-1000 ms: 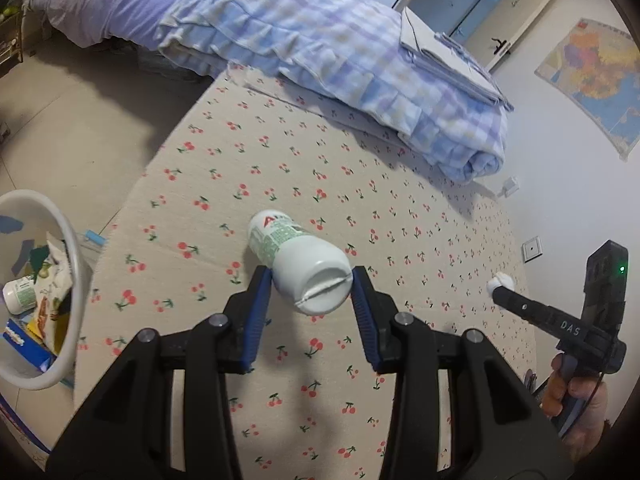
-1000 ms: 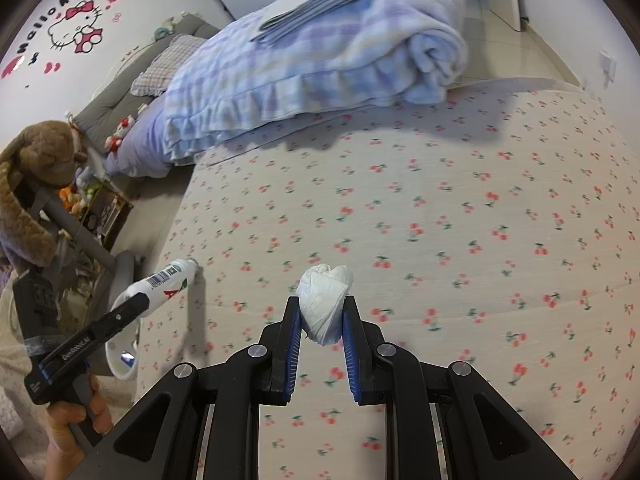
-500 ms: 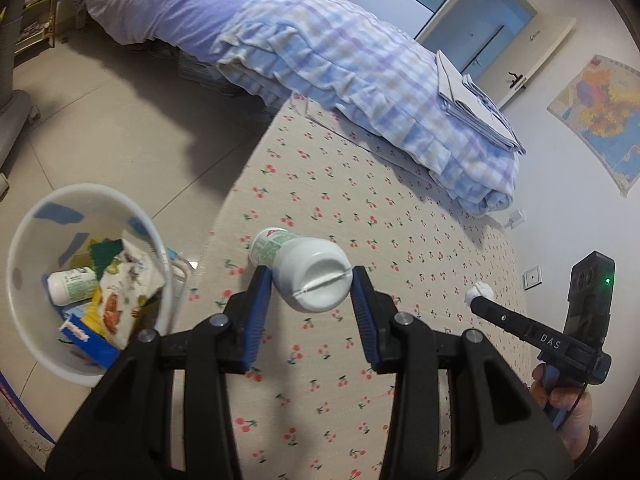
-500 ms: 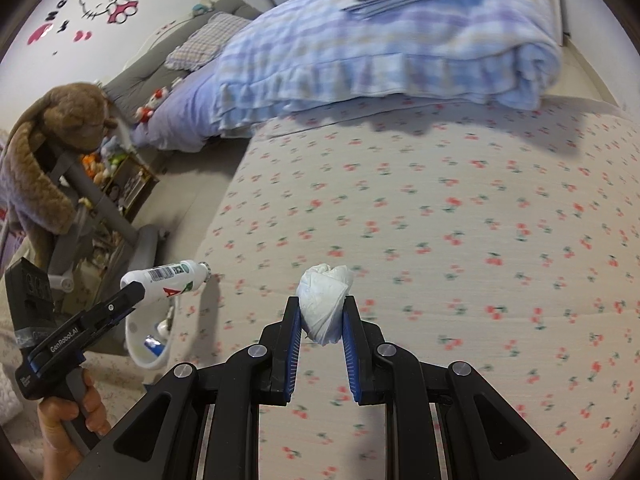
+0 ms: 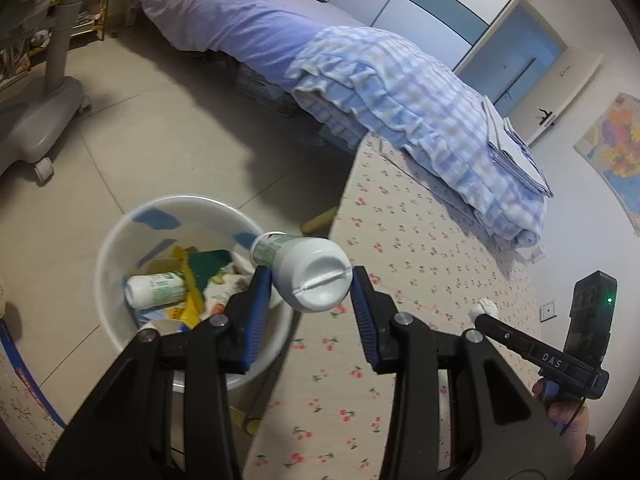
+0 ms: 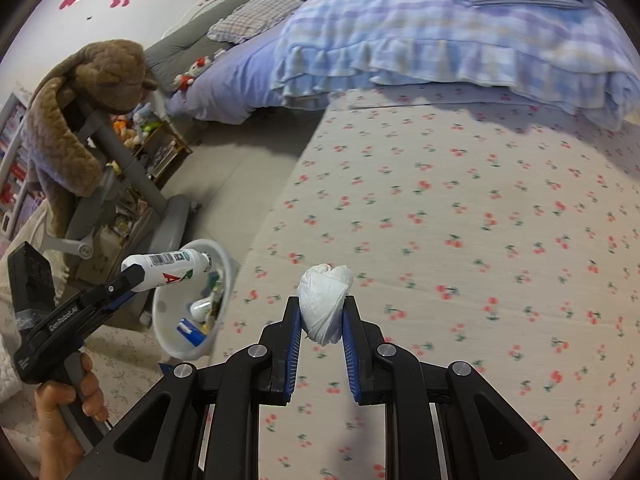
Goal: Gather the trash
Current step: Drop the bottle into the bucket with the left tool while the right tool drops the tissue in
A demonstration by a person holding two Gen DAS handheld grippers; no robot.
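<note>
Status: two items in hand, neither yet deposited.

My left gripper point(image 5: 307, 294) has its jaws clamped on a white plastic bottle point(image 5: 304, 270), held by its body with the flat base toward the camera. From the left wrist view the bottle sits over the near rim of the white trash bin point(image 5: 120, 236) on the floor; from the right wrist view the bottle point(image 6: 168, 270) also appears at the bin's point(image 6: 224, 276) upper edge. Whether it is fully above the opening I cannot tell.

My right gripper point(image 6: 320, 320) has its jaws clamped on a crumpled white tissue wad point(image 6: 325, 304). It hangs above the cherry-print mattress point(image 6: 460, 208), well apart from the bin.

Completed: the bin already contains a second white bottle point(image 5: 156, 290), a green piece and printed wrappers point(image 5: 188, 296). No other loose trash shows on the mattress in either view.

Remaining, in my judgement:
1. Centre the bottle over the bin opening and part the left jaws.
2. Carry the tissue wad across the mattress edge to the bin and part the right jaws.

The task appears near its end.
</note>
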